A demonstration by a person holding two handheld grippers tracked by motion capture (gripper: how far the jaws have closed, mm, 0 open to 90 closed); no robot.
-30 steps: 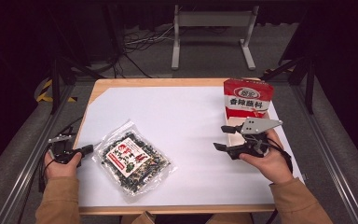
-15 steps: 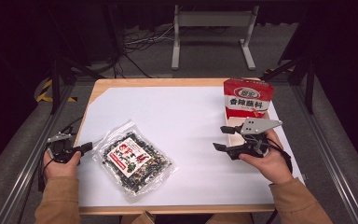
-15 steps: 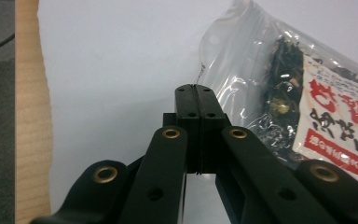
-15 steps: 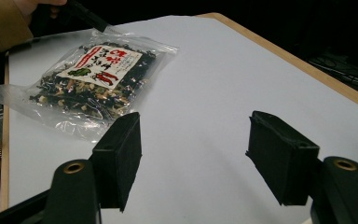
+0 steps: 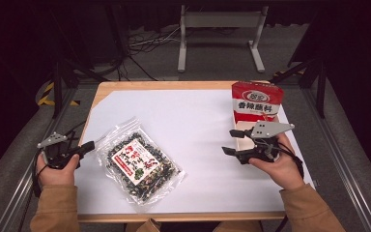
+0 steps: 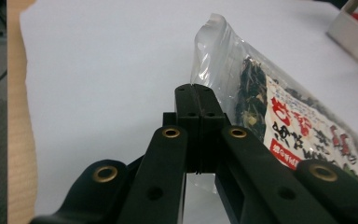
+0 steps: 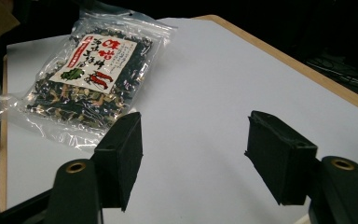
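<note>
A clear bag of dark dried seaweed mix (image 5: pixel 140 163) with a red and white label lies flat on the white sheet, left of centre. My left gripper (image 5: pixel 89 145) is shut, its tips just at the bag's left edge. In the left gripper view the closed jaws (image 6: pixel 196 93) stand in front of the bag's clear corner (image 6: pixel 214 42), and no plastic shows between the pads. My right gripper (image 5: pixel 230 141) hovers open at the right, pointing toward the bag. In the right gripper view its jaws (image 7: pixel 191 154) are wide apart and empty, with the bag (image 7: pixel 91 70) beyond them.
A red and white snack box (image 5: pixel 257 100) stands upright at the back right, close behind my right gripper. The white sheet (image 5: pixel 188 121) covers most of the wooden table (image 5: pixel 174 85). A metal stand and cables lie on the floor beyond.
My left hand has lifted a little and drifted left at the bag's edge. The bag and the right hand have kept their places.
</note>
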